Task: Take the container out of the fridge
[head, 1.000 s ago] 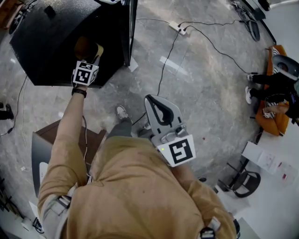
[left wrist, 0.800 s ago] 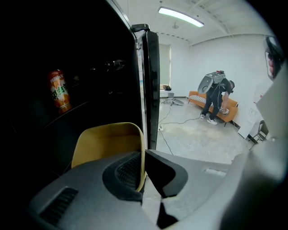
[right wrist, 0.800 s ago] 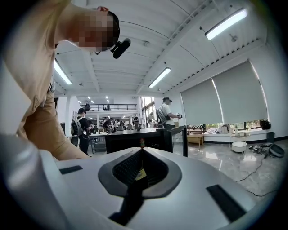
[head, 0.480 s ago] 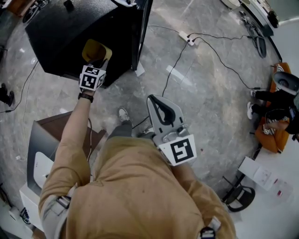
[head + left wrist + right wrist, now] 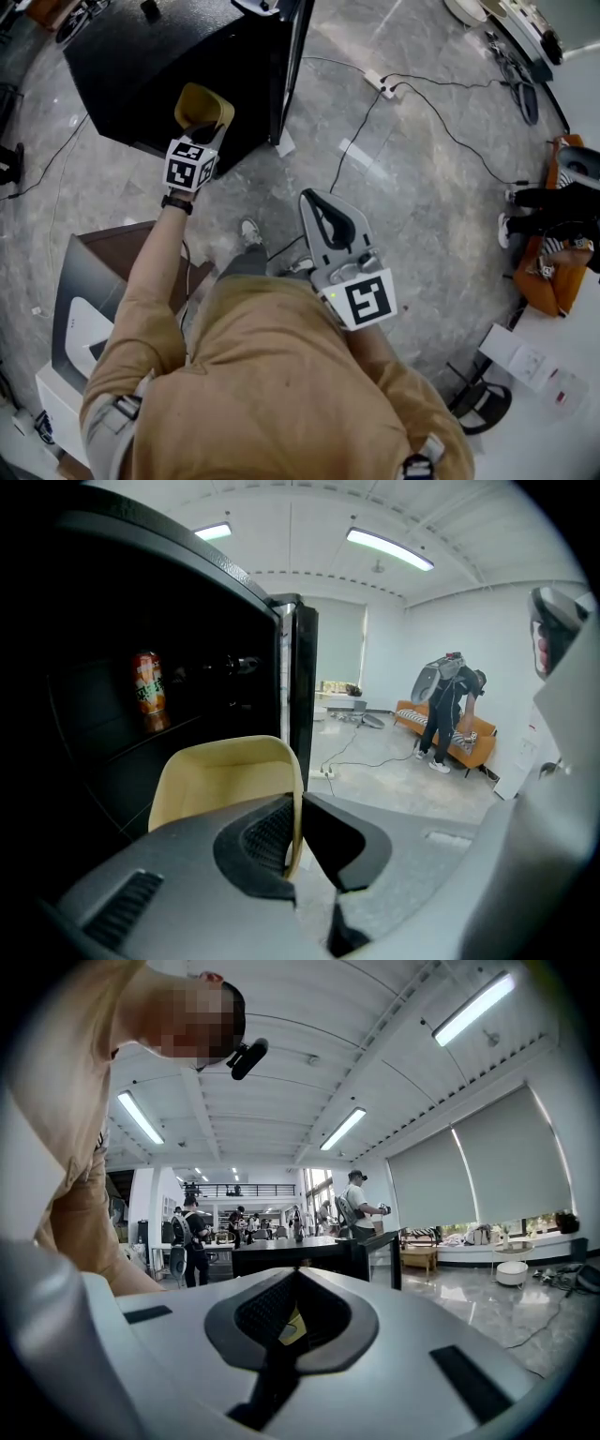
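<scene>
Head view showed the left gripper (image 5: 202,133) reaching forward to the open front of a black fridge (image 5: 150,56), with a pale yellow container (image 5: 204,103) held at its tip. The container hung in the air at the mouth of the fridge, just left of the fridge door (image 5: 292,66), which stood edge-on. Whether it was fully clear of the shelves could not be told from above.

In the left gripper view the fingers (image 5: 267,841) were pinching the container's right wall, one pad inside the rim and the other outside, with the thin wall upright between them. The container's open top faced the camera and it looked empty. Behind it, deep in the dark fridge, a red and orange can (image 5: 148,694) stood upright on a shelf, well apart from the container. Past the door edge, a person (image 5: 448,710) bent over an orange sofa (image 5: 469,735) at the far side of the room.

The right gripper (image 5: 317,201) was held close to the body, well apart from the fridge and pointing forward over the grey floor (image 5: 422,187). In the right gripper view its fingers (image 5: 258,1312) were pressed together and gripped nothing. A power strip (image 5: 381,82) with dark cables lay on the floor beyond it.
</scene>
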Demonstrator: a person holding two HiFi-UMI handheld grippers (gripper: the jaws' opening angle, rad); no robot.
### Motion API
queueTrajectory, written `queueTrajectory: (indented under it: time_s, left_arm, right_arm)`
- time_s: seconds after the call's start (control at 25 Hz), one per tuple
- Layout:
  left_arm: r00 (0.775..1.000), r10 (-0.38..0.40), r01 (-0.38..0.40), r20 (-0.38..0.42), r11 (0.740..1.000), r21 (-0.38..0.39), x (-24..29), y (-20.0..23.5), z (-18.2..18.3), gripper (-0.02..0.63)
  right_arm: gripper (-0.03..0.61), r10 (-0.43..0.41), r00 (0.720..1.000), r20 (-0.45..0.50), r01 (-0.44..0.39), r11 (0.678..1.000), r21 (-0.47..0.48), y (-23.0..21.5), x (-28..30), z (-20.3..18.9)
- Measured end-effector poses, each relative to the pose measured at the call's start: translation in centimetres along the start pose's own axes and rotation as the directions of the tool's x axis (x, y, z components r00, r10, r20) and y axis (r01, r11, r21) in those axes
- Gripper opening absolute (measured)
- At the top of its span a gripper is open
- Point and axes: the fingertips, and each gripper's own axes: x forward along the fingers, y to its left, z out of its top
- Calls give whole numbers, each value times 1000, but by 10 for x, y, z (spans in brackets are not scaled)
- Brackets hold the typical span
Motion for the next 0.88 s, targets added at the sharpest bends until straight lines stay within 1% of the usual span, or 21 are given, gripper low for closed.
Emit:
queueTrajectory:
  time_s: [0.16,0.36,0.76,0.88]
  left_arm:
    - [1000,-5,5,27,1000,-17,-12,-6,4,20]
    - [999,-5,5,36,1000,-9,-24,-9,7,20]
    - [997,-6,6,79,1000,-3,-42,-21,23,20]
    - [995,-12,12,96,1000,-4,-47,-26,28,20]
  right_arm:
    - [0,13,1000,6,-13,1000,1,5,0,2]
    - [0,32,999,25,-32,999,-4,10,1,8]
    - [0,38,998,40,-37,999,-5,6,-3,14]
    - [0,61,998,21,-60,997,-39,5,-6,9]
